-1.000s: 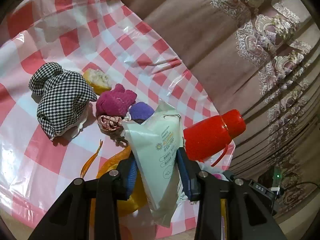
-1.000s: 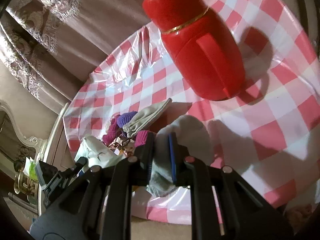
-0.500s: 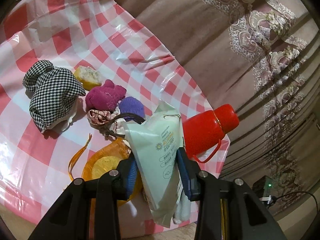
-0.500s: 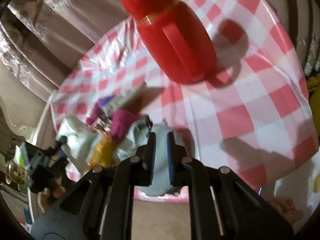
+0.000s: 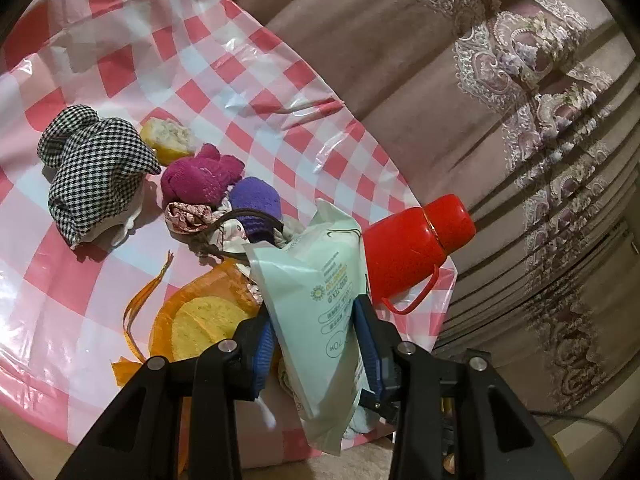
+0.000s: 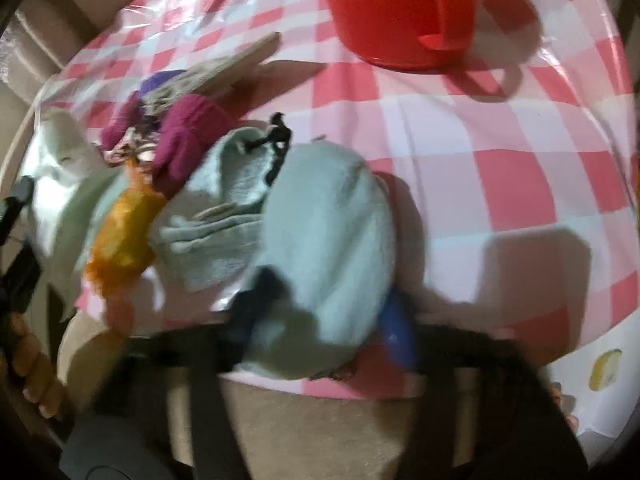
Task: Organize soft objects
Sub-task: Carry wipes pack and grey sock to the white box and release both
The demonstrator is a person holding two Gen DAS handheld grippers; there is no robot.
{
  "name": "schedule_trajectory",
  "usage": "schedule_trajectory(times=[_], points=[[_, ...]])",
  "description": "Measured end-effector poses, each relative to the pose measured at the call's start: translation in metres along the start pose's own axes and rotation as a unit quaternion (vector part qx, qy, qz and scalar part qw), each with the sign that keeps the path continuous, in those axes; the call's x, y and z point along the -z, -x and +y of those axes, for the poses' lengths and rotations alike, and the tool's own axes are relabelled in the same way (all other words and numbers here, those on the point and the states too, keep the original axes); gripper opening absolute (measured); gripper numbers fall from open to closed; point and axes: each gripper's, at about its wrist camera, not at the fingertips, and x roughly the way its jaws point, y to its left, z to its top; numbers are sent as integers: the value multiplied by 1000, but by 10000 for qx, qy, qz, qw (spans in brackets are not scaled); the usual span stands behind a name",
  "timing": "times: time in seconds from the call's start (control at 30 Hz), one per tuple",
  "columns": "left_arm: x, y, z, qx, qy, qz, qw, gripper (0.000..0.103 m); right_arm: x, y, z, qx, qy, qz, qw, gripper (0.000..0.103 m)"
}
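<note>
Pale green cloth (image 6: 332,240) lying at the near edge of the desk (image 6: 500,168), between the blue pads of the right hand-held gripper (image 6: 320,320), jaws opening; view too blurred to tell whether the pads touch it. Beside it, magenta sock (image 6: 188,136), purple sock (image 5: 256,200), orange mesh bag (image 5: 196,312). Mint pouch (image 5: 316,304) clamped upright in the left hand-held gripper (image 5: 314,340). Farther off: houndstooth cloth (image 5: 92,172), red flask (image 5: 412,252) on its side.
</note>
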Motion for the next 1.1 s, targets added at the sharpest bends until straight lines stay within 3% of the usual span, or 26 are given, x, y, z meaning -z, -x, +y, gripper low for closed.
schedule_trajectory(times=[0.1,0.17,0.5,0.7,0.9,1.1], points=[[1,2,-2,11,-7,-23,10000,39,5,5,-7,-128,-49,-54,9999,23],[1,4,-3,23,-4,-52,10000,39,8,16,-13,-217,-126,-202,9995,21],[5,8,-10,52,5,-42,10000,39,30,66,-40,-550,-241,-669,9960,17],[15,1,-29,326,32,203,9993,39,44,93,-56,-663,-433,-903,9928,17],[47,-24,-80,751,-234,775,9939,39,74,135,-104,-262,-709,-1150,9905,16],[95,-66,-142,1059,-648,1561,9799,39,102,171,-154,375,-1063,-1410,9836,16]])
